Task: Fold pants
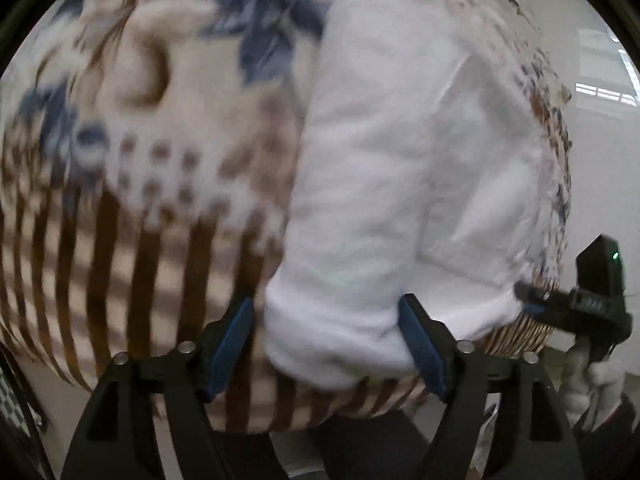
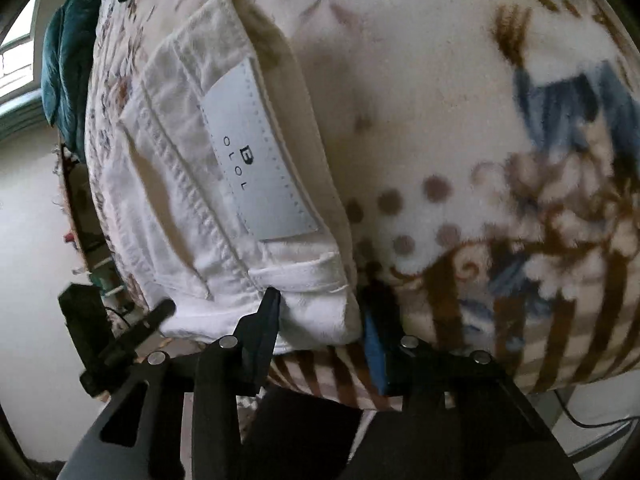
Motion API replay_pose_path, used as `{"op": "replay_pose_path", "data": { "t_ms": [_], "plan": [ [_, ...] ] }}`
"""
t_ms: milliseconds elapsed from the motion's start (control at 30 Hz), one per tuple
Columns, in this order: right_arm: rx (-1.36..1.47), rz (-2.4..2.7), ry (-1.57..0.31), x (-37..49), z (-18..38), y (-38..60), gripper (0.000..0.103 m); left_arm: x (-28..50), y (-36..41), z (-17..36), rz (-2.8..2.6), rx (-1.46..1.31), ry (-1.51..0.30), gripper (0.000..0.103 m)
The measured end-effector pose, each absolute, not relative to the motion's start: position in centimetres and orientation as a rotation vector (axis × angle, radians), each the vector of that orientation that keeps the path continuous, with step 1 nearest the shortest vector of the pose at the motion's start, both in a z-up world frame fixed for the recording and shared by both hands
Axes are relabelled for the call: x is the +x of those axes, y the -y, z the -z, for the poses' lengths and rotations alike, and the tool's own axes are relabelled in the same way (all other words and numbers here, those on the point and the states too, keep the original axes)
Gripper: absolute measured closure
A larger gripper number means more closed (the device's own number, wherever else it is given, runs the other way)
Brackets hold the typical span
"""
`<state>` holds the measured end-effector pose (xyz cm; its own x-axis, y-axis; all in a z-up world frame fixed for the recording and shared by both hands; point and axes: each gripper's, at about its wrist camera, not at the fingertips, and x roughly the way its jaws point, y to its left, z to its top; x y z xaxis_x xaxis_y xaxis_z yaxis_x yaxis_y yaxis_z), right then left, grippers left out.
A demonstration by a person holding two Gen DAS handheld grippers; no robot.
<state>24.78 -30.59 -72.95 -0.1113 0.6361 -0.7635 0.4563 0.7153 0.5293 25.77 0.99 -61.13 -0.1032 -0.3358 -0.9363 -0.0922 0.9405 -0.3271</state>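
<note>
Pants (image 1: 400, 168), white and already folded into a long narrow bundle, lie on the patterned blanket (image 1: 120, 184), long axis running away from both claws. Left gripper (image 1: 328, 344) stands wide, straddling the near end without pressing. Right gripper (image 2: 320, 316) is partly open at the waistband (image 2: 304, 272) corner, apparently gripping nothing. Both hands seem equally near.

Patterned fleece blanket (image 2: 460, 100), teal cloth (image 2: 68, 52)

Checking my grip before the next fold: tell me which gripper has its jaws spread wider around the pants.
The left gripper: its blue pads stand wide apart either side of the white pants fold. The right gripper straddles only the waistband corner, jaws narrower.
</note>
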Motion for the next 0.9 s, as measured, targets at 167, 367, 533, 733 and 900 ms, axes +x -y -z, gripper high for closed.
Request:
{"op": "replay_pose_path", "data": {
  "t_ms": [167, 367, 533, 733, 900],
  "plan": [
    [0.847, -0.159, -1.746, 24.8, 72.8, 29.9, 0.065, 24.7, -2.1, 60.4, 0.26, -0.288, -1.641, 0.019],
    [0.819, -0.183, -1.767, 24.6, 72.5, 30.1, 0.063, 23.4, -6.5, 61.8, 0.291, -0.643, -1.671, 0.022],
    [0.855, -0.206, -1.764, 25.3, 72.1, 30.4, 0.055, 20.8, -9.8, 66.0, 0.196, -1.346, -1.551, 0.074],
    [0.826, -0.145, -1.809, 25.5, 72.4, 30.9, 0.057, 13.9, -10.2, 68.9, 0.083, -1.838, -1.348, 0.077],
    [0.597, -0.164, -1.868, 27.7, 69.5, 29.2, 0.056, 13.1, -11.5, 65.1, 0.067, -1.655, -1.4, 0.061]
  ]
}}
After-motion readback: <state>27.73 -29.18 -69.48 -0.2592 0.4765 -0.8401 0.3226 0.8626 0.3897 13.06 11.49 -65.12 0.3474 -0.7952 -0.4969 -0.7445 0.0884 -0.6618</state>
